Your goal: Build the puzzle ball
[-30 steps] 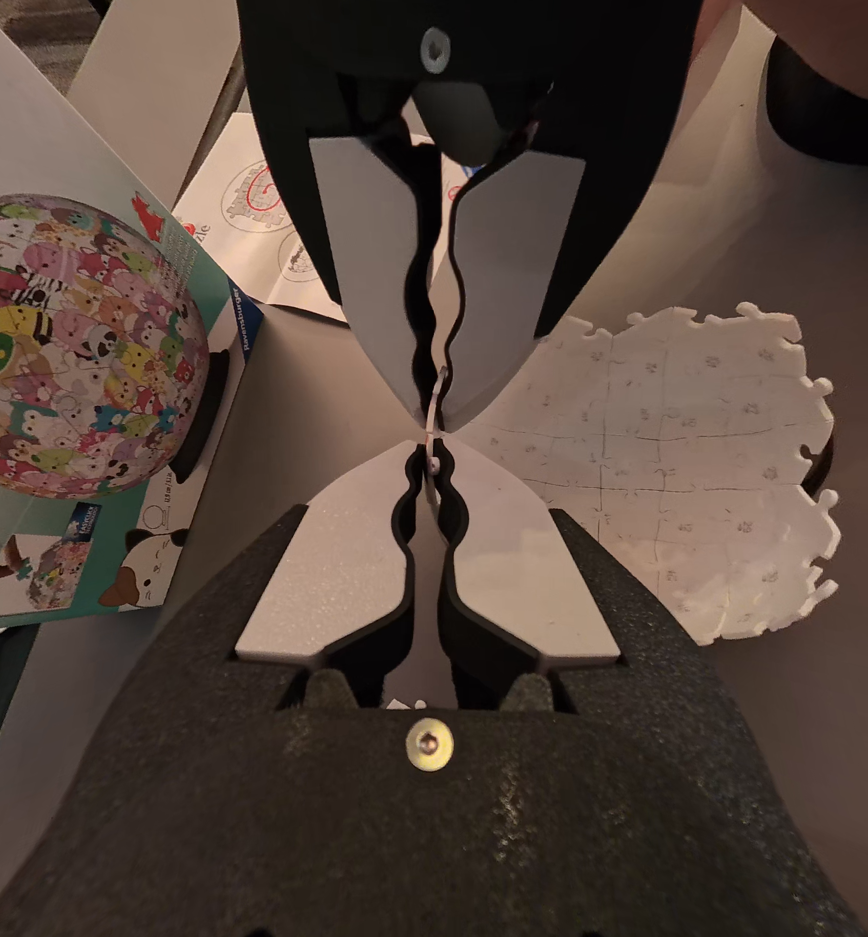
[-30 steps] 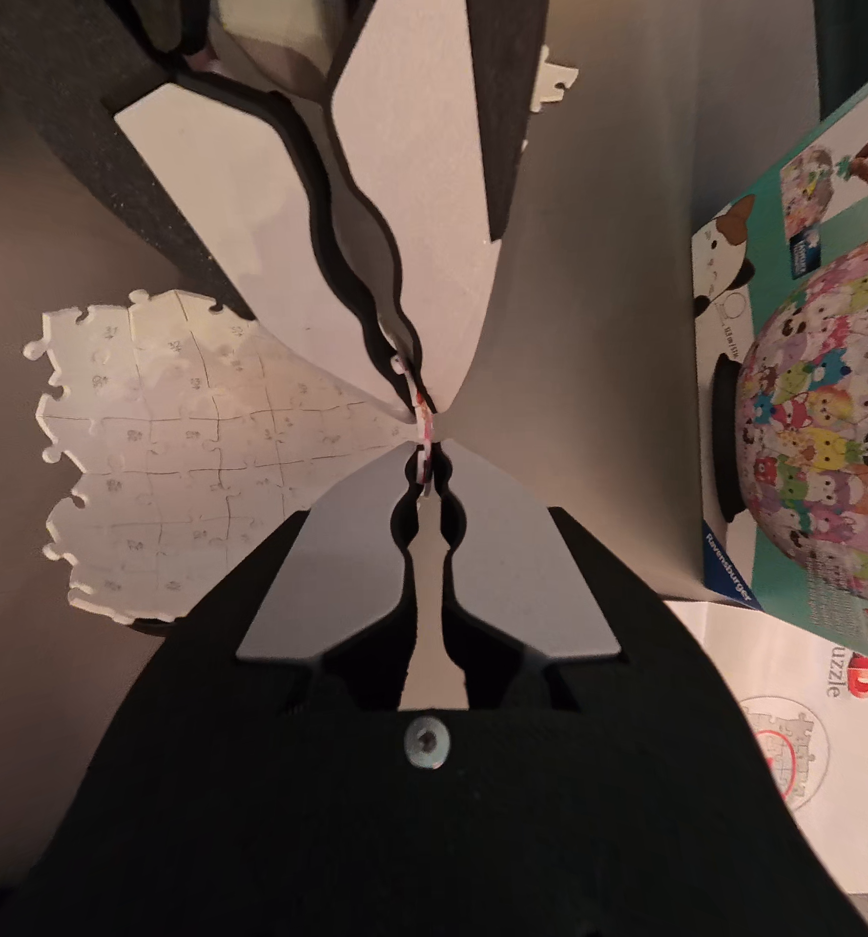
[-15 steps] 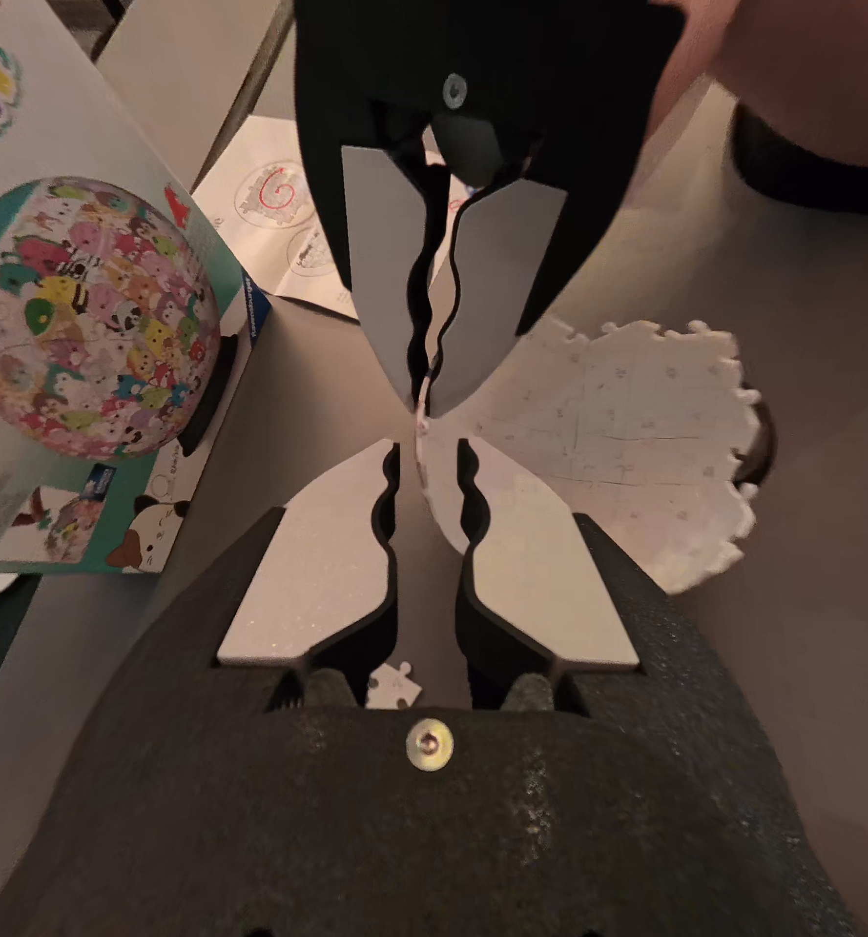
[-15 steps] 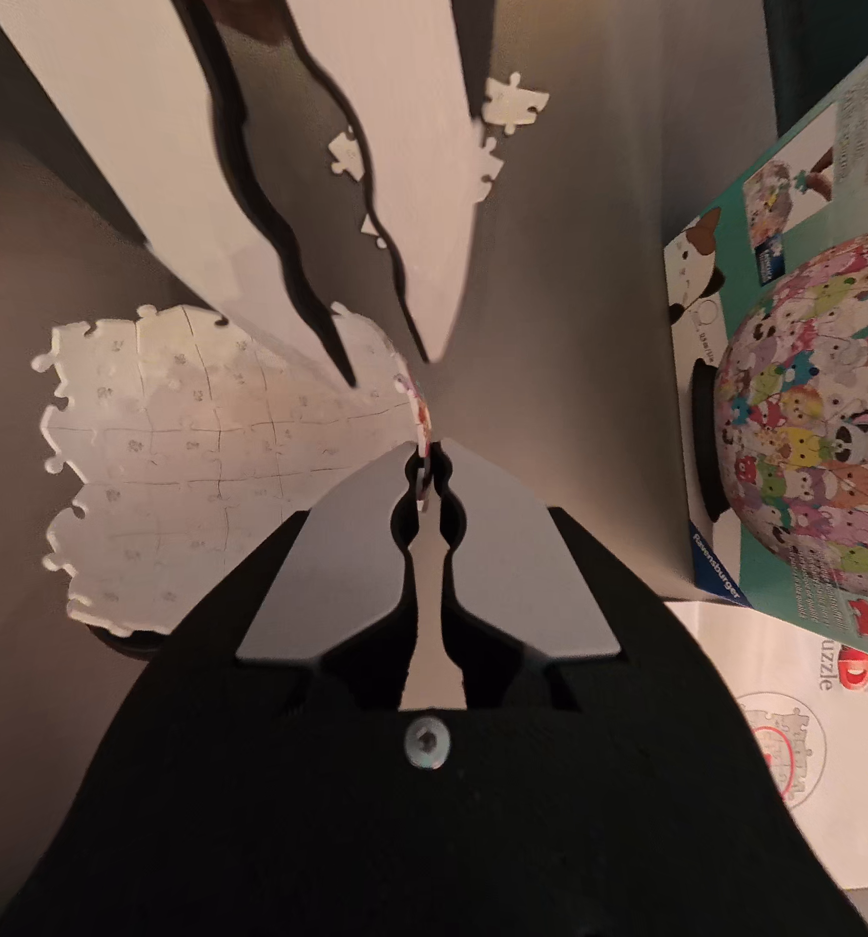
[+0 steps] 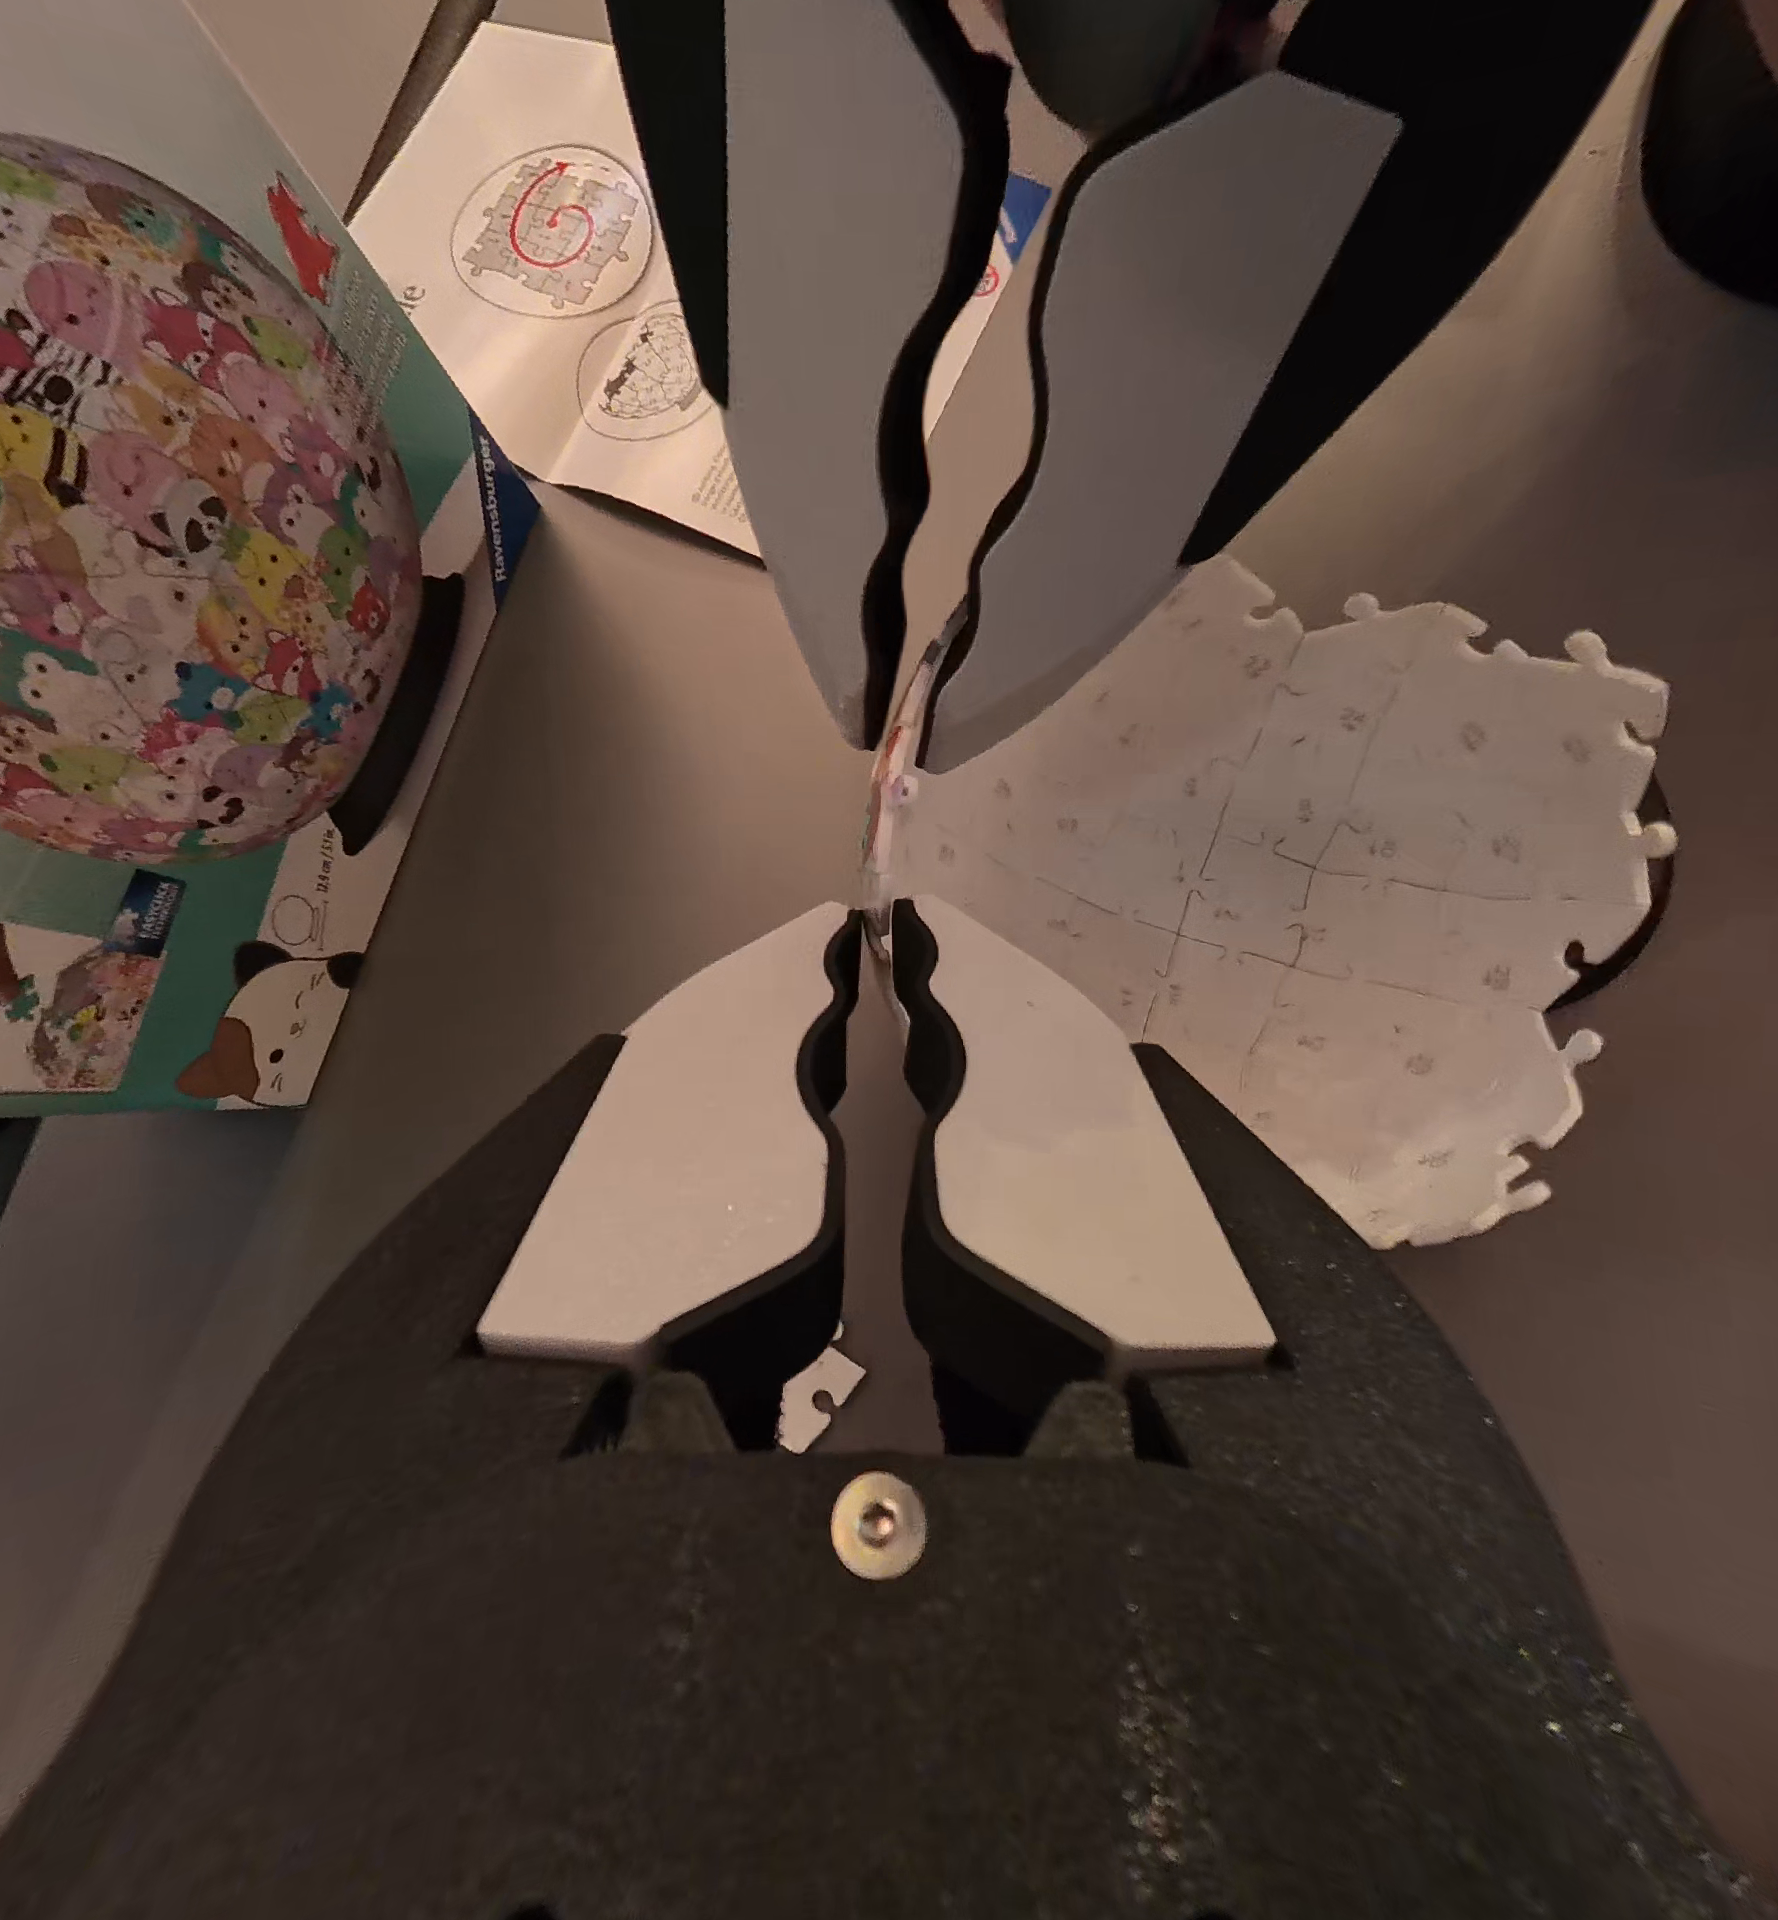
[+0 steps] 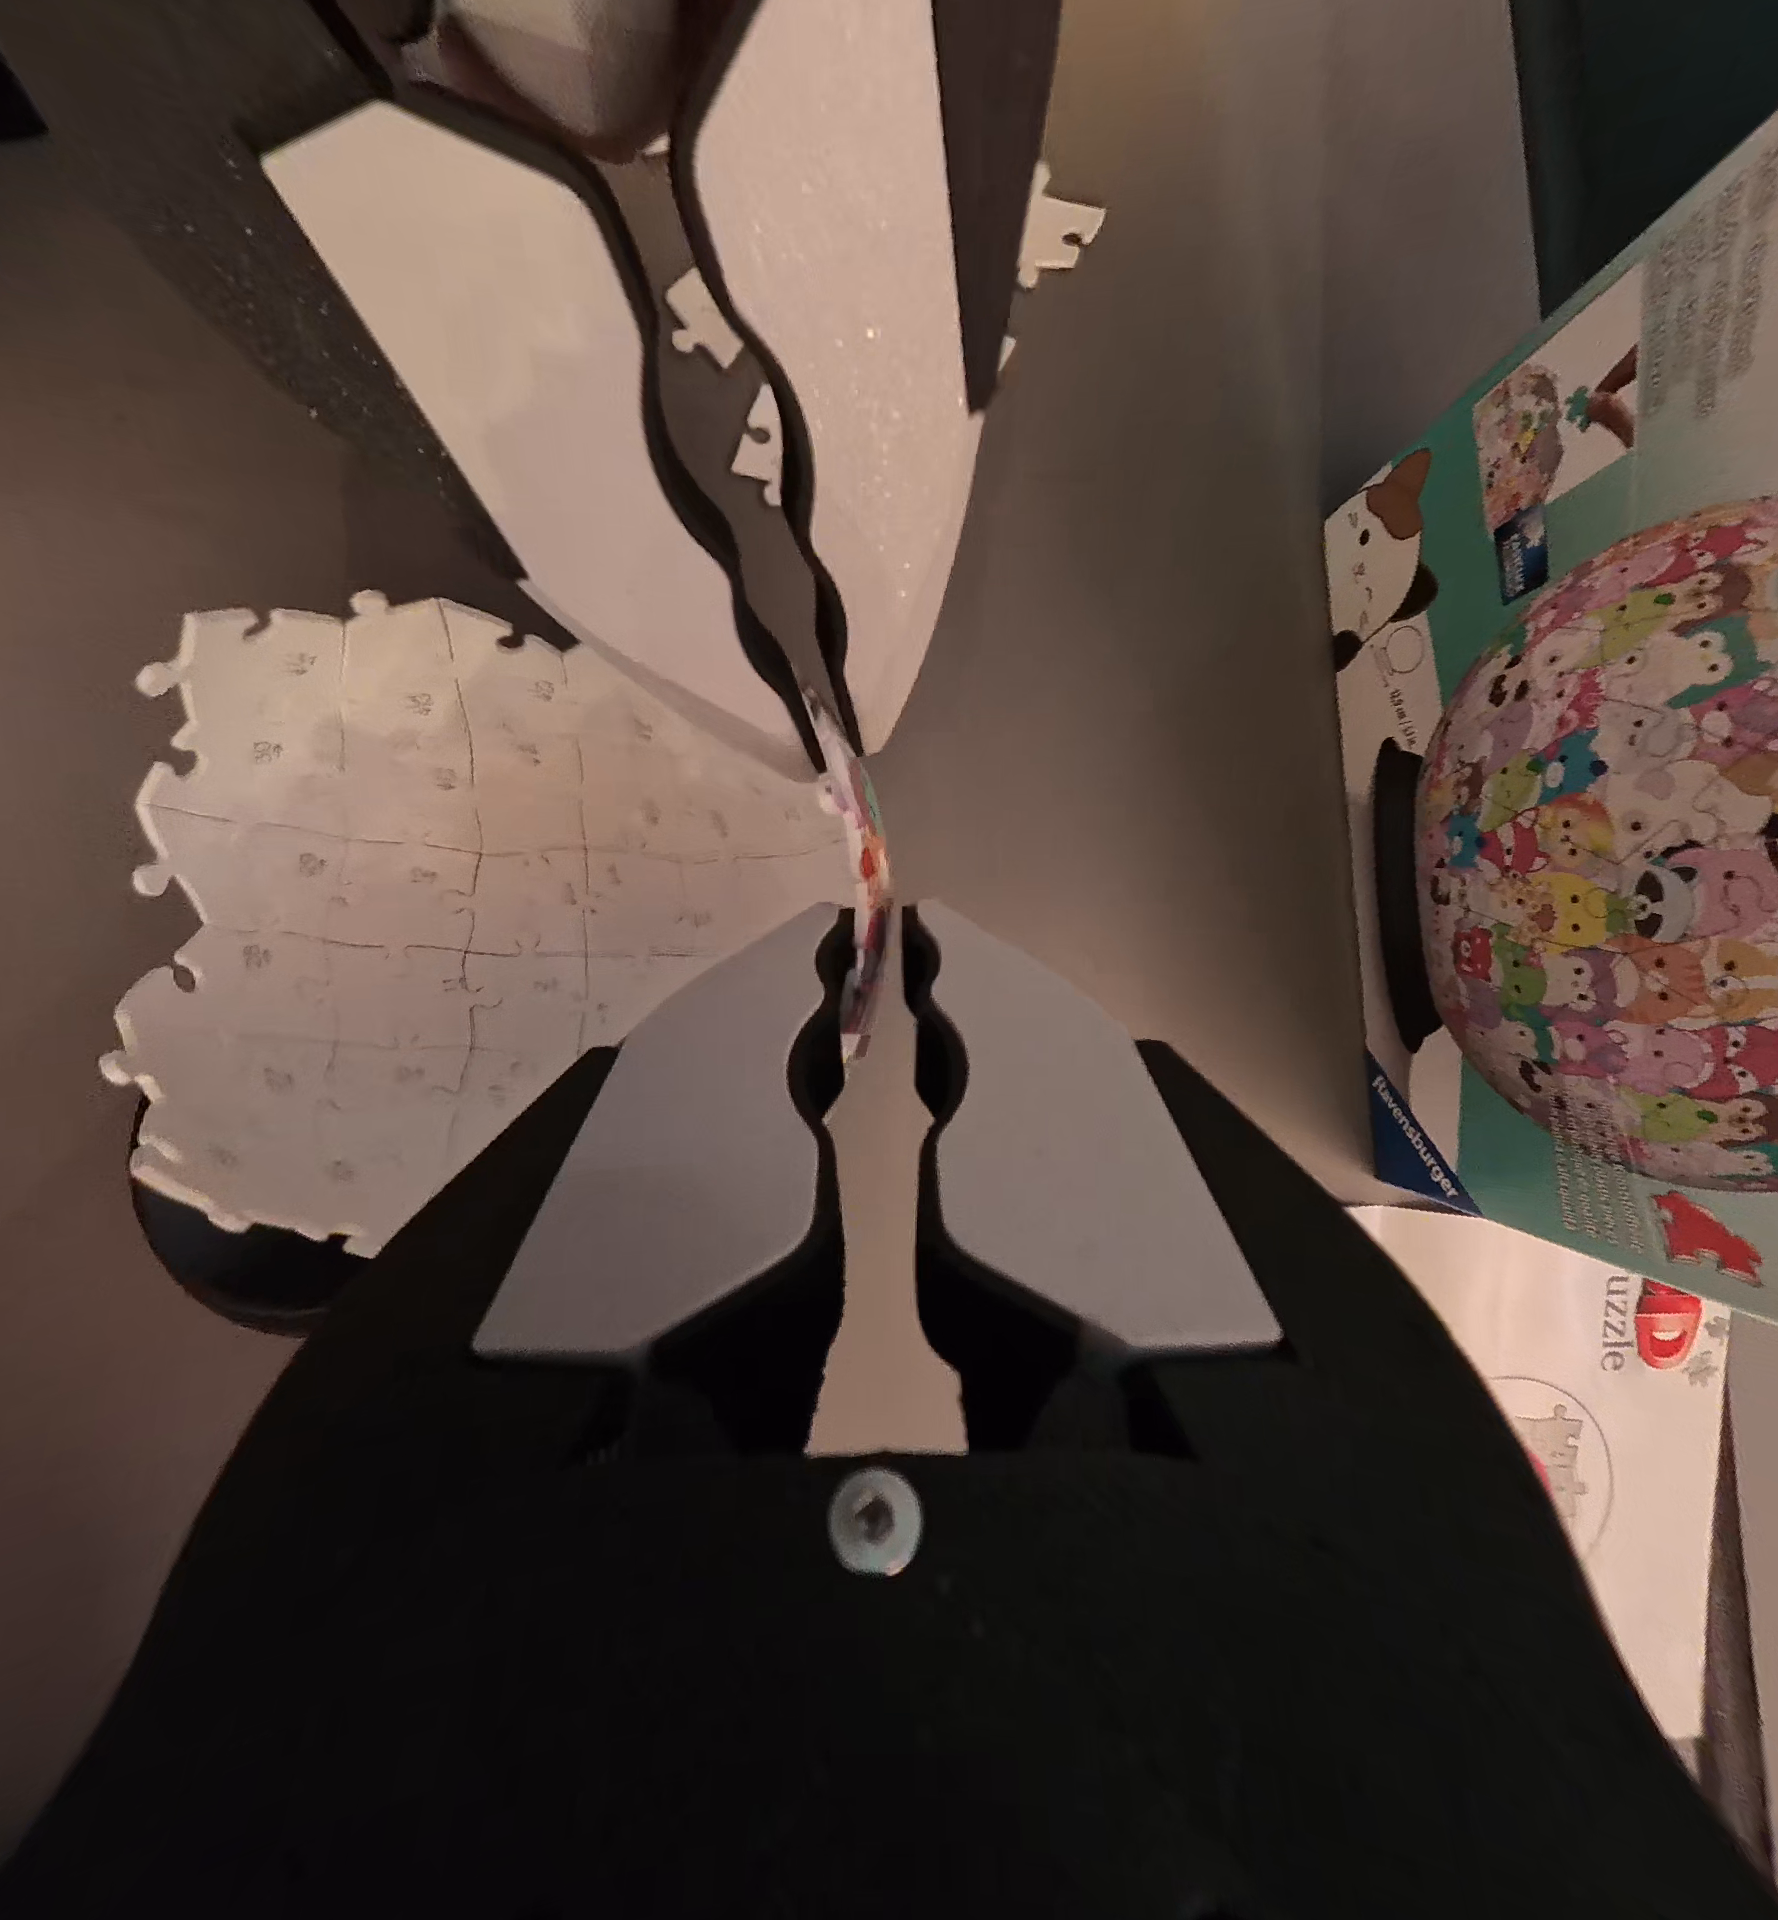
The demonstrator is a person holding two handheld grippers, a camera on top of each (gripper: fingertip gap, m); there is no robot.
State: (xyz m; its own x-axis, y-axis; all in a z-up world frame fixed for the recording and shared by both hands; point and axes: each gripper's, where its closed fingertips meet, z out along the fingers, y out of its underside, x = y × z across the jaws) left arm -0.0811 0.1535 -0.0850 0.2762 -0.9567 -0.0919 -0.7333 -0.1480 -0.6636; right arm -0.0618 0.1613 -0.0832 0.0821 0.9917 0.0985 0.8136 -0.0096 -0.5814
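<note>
The part-built puzzle ball [image 5: 1280,883] is a white curved shell of joined pieces, with its inside facing up. It also shows in the right wrist view [image 6: 397,883]. My left gripper [image 5: 871,920] is shut on the shell's near rim. My right gripper [image 6: 869,920] is shut on the same coloured rim from the opposite side. The two grippers point at each other, tips almost touching. The right gripper shows in the left wrist view [image 5: 900,743], and the left gripper shows in the right wrist view [image 6: 843,743]. Part of the shell is hidden behind the fingers.
The shell rests on a black ring stand [image 6: 199,1268] on a grey table [image 5: 604,831]. The teal puzzle box [image 5: 189,623] and a white instruction sheet [image 5: 573,312] lie beside it. Loose white pieces [image 6: 703,322] lie behind my left gripper, and one [image 5: 823,1392] lies under it. Only a small space, under 4 cm, lies between the two pairs of fingers.
Half a second ago my left gripper was open and drawn back from the rim. Now it is shut on the rim again. My right gripper has kept its hold.
</note>
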